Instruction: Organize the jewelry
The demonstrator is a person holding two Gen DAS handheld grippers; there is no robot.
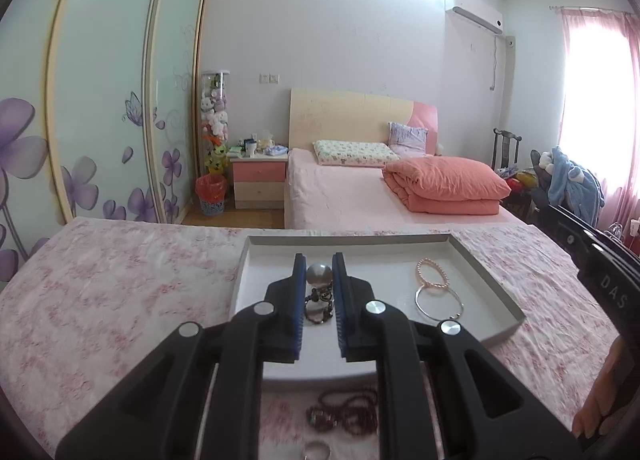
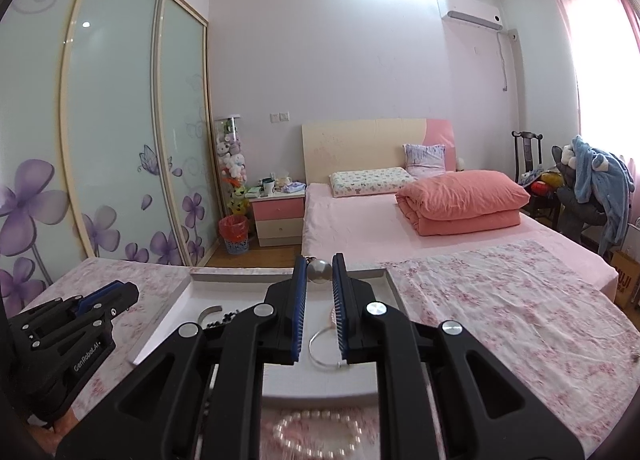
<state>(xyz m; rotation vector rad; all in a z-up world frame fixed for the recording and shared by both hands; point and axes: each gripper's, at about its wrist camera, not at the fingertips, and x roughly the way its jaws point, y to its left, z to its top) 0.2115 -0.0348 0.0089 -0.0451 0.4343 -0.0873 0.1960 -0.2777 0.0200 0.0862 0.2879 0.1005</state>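
Jewelry status: part sorted. In the grey tray (image 1: 496,292) we see a pink bead bracelet (image 1: 430,274), a silver bangle (image 1: 439,302) touching it, and a dark ornate piece (image 1: 319,306). Outside the tray, on the floral cloth (image 1: 120,300) at its near edge, lie a dark red bead strand (image 1: 348,412), a ring (image 1: 317,451) and a pearl strand (image 2: 320,436).

Left gripper (image 1: 319,288): pads narrowly apart, with a small metal ball (image 1: 319,274) spanning the gap. Right gripper (image 2: 319,288): same gap, same kind of ball (image 2: 319,271). We cannot tell whether either is clenched on its ball or merely framing it.

Risks, as we judge them:
- Strands are limp. A pinch on one bead lets the rest trail and catch the tray wall, dragging the tray across the cloth.
- The ring is low and small. Pads may close on cloth instead and pull wrinkles under the tray.
- Dropping a strand onto the bangle or the dark piece could tangle them.
- Both grippers work near the same tray, so they could collide.
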